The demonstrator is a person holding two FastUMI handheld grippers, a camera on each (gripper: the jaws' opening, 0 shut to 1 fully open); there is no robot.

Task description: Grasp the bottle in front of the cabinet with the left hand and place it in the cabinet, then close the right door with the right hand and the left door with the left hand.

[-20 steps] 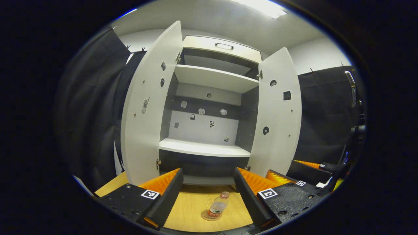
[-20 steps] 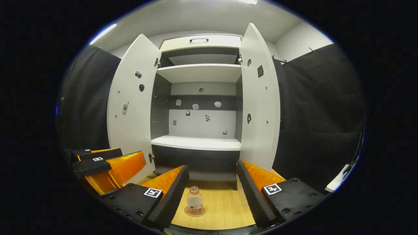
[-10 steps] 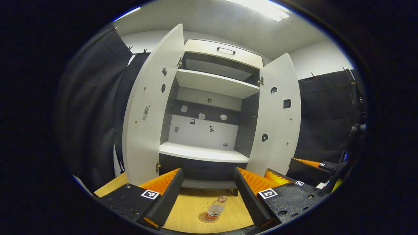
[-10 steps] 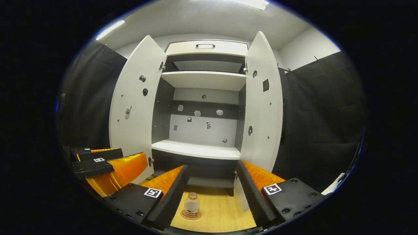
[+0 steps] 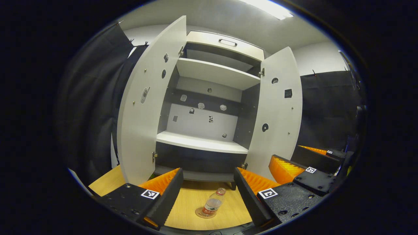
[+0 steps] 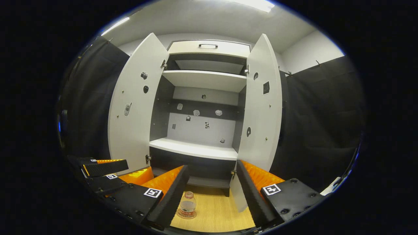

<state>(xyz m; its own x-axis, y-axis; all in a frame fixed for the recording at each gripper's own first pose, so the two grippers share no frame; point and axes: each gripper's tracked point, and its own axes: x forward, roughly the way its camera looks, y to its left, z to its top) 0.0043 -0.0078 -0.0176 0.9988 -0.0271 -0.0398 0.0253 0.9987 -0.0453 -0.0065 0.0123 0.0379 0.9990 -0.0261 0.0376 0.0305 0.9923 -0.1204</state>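
Bottle (image 5: 212, 205) upright on the surface (image 5: 192, 202), in front of the cabinet (image 5: 209, 107), between the spread jaws of the left gripper (image 5: 206, 195) without touching either. Behind it, lower shelf (image 5: 200, 143) under upper shelf (image 5: 215, 71), drawer (image 5: 225, 44) at the top. Left door (image 5: 147, 104) and right door (image 5: 277, 111) swung open to either side. Right gripper (image 5: 303, 166) off to the right, near the right door. In the right gripper view, bottle (image 6: 187, 207) close beside the left finger (image 6: 169, 192), left gripper (image 6: 107, 173) further left.
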